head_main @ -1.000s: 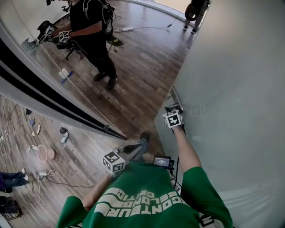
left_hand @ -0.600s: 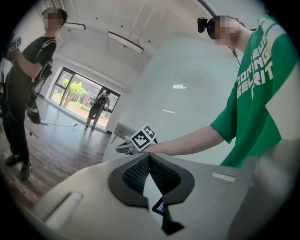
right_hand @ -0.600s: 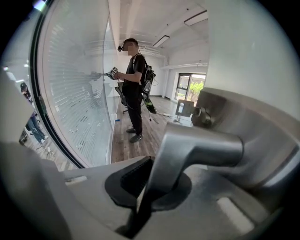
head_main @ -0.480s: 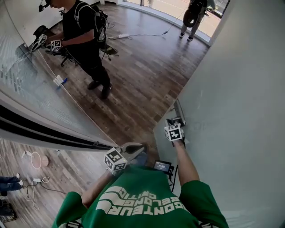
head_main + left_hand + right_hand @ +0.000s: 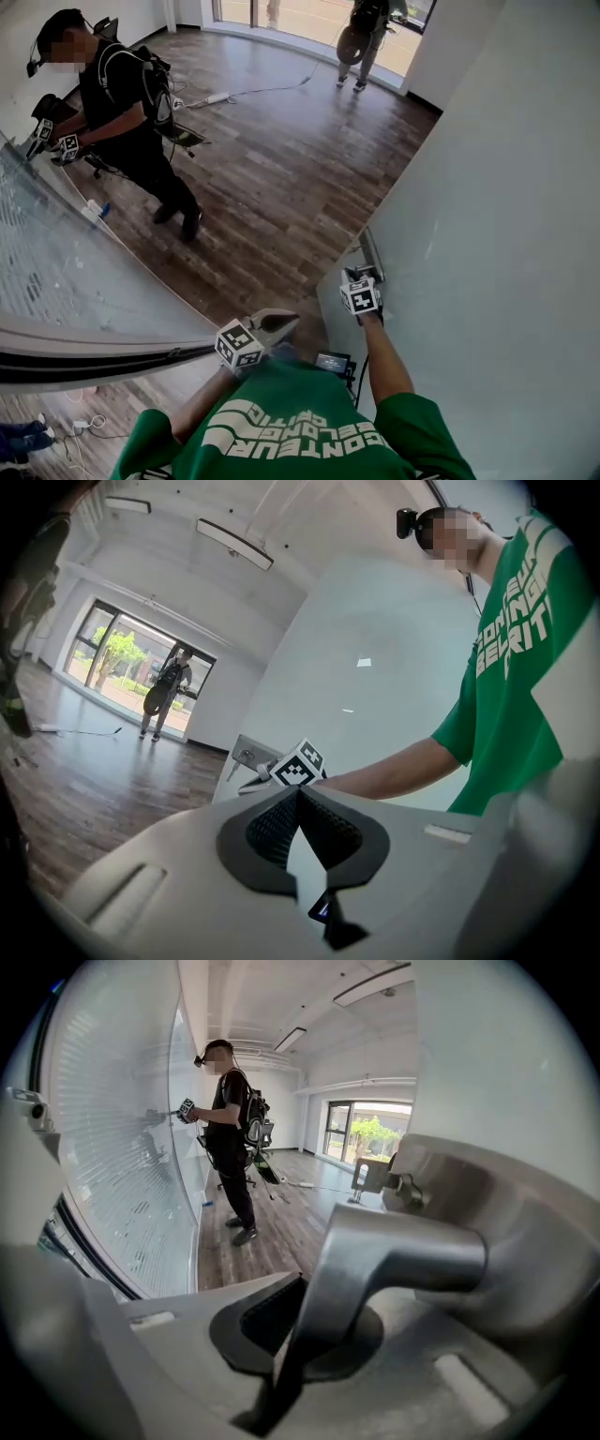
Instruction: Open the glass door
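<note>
Two tongs: one in each hand of the wearer in the green printed T-shirt [image 5: 300, 433], both held low in front of the chest.
Right hand: the right tongs [image 5: 360, 277] are clamped on the silver metal lever handle [image 5: 403, 1252], which fills the gap between the dark pads. The bare forearm reaches straight out to it.
Left hand: the left tongs [image 5: 298, 797] are closed, their pad tips meeting with nothing between them. They hang free near the door's edge, to its left.
Door: the frosted glass door [image 5: 487, 216] fills the right side of the head view. Its free edge faces left, and bare floor shows between it and the glass wall.
Handle place: at the door's left edge, near the wearer, with a grey metal lock plate [image 5: 372, 251] just beyond it on the far side.
Floor: a dark wood plank floor [image 5: 281, 159] runs from the door to the far windows.
Left wall: a curved frosted glass wall [image 5: 56, 272] has a black rail [image 5: 103, 361] along its near part.
Others: a person in black clothes [image 5: 131, 122] stands at the far left with hands raised to that wall. Another person [image 5: 364, 37] stands far off by the bright windows.
Cable: a pale cable [image 5: 272, 91] lies on the far floor.
</note>
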`<action>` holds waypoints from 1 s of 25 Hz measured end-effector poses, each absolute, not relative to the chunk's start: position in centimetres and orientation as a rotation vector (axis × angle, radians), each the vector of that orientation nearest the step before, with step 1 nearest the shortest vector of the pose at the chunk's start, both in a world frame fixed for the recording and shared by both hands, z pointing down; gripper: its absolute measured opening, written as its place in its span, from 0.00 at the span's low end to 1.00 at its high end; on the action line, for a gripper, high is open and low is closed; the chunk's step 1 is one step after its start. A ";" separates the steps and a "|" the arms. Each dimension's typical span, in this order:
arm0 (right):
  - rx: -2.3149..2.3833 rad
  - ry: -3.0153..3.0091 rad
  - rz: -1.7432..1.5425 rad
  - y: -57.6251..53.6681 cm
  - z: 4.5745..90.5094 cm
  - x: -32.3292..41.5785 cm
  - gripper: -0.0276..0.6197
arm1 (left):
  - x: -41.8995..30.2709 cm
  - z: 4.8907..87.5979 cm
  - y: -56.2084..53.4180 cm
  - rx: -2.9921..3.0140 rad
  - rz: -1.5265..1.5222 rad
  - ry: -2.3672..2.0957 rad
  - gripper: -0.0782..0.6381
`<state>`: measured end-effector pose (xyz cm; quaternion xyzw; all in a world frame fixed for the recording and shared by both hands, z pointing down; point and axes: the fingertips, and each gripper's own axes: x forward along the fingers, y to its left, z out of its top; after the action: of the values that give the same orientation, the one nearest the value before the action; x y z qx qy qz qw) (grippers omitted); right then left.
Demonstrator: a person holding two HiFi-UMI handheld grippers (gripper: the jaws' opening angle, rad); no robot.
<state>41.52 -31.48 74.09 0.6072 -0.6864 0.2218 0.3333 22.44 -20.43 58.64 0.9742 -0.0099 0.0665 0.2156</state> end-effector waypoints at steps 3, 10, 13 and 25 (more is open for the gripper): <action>1.616 -1.771 0.600 -31.5 74.3 44.3 0.03 | 24.4 58.9 -20.9 2.701 0.186 0.018 0.12; 1.700 -1.709 0.655 -30.3 75.3 50.3 0.03 | 28.0 59.8 -22.3 2.694 0.192 0.079 0.12; 1.729 -1.682 0.673 -30.1 75.2 52.6 0.03 | 29.2 59.4 -23.3 2.694 0.186 0.092 0.12; 1.860 -1.595 0.704 -28.3 79.2 61.1 0.03 | 32.7 64.2 -24.6 2.709 0.229 0.125 0.12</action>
<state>61.11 -28.34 79.16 0.6980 -0.5983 0.2642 0.2916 32.69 -24.56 64.25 0.9735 0.0448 0.0824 0.2086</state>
